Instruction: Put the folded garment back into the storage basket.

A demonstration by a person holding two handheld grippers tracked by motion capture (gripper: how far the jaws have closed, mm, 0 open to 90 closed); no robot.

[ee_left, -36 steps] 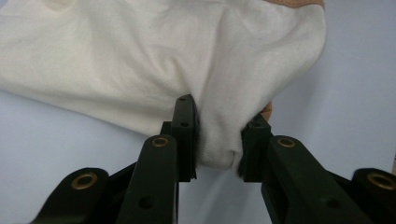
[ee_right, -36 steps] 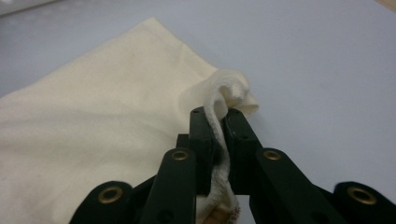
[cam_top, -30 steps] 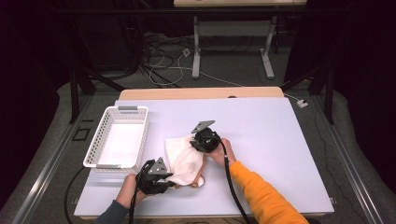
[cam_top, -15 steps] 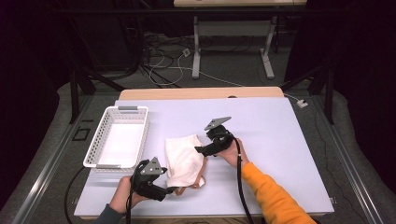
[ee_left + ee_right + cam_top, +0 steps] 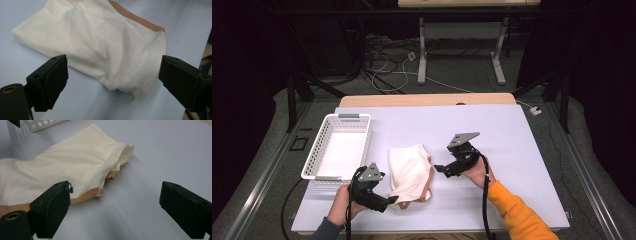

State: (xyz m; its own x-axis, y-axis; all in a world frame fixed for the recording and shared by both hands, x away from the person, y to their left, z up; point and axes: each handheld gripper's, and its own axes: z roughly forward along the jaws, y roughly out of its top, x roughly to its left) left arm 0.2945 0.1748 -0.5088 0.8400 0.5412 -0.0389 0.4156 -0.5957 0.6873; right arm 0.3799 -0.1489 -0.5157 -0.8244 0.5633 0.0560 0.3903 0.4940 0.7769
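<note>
A cream cloth (image 5: 409,171) with a tan hem lies folded and loose on the pale blue table (image 5: 512,130). My left gripper (image 5: 391,201) sits at the cloth's near left corner, its jaws having just been opening, and now stands open; the cloth (image 5: 100,45) lies just beyond them, nothing pinched. My right gripper (image 5: 438,169) is just right of the cloth, its jaws also having just been opening and now open and empty. From it I see the cloth (image 5: 62,170) and its tan hem ahead at the left.
A white perforated basket (image 5: 339,145) stands empty on the table's left side; its corner (image 5: 37,125) shows in the right gripper view. A wooden strip edges the table's far side. Cables and table legs lie on the floor beyond.
Both grippers have let go of the cloth and opened. The right gripper drew back to the right, and the cloth now lies flatter on the table.
</note>
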